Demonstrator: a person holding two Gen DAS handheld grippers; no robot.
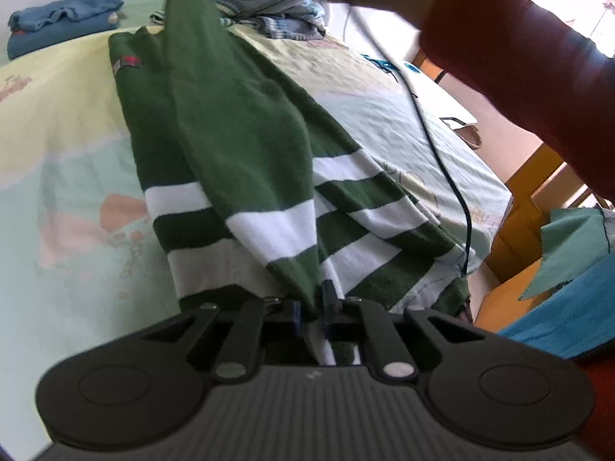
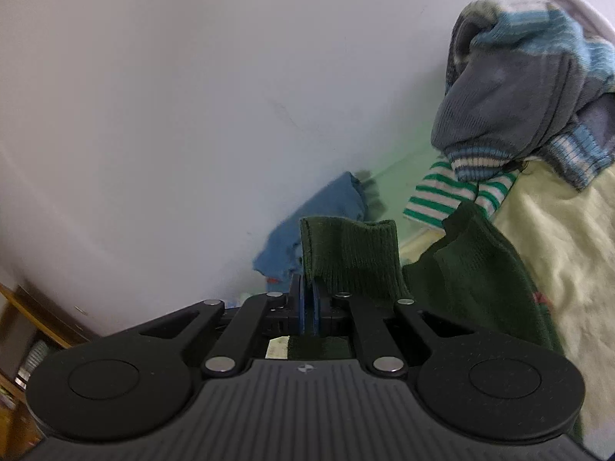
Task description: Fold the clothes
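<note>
Between the left gripper's (image 1: 316,309) blue-padded fingers, pinched tight, sits the striped hem of the dark green knitted sweater with white bands (image 1: 246,142). That claw is clamped right down on the cloth, no gap showing. From there the sweater runs up and away across the pale yellow-and-mint printed bedsheet (image 1: 57,123), part lying flat, part lifted in a long ridge toward the top of the view.

Over at the right gripper (image 2: 307,301), the jaws are just as firmly closed, and a ribbed green edge stands up out of them; it looks like a cuff or the neckband, though the blur makes that hard to call. A red sleeve (image 1: 519,50) reaches across above the bed.

Further out: a folded blue garment (image 1: 63,19) against the white wall, and a heap of grey and blue-striped knitwear (image 2: 511,88) waiting its turn.

So the sweater is held at both ends, half off the bed. To land this fold cleanly, I'd say keep the cloth taut between the two grips, carry the raised end over evenly, and lay it edge to edge before letting go. Slack would let the knit bunch.
</note>
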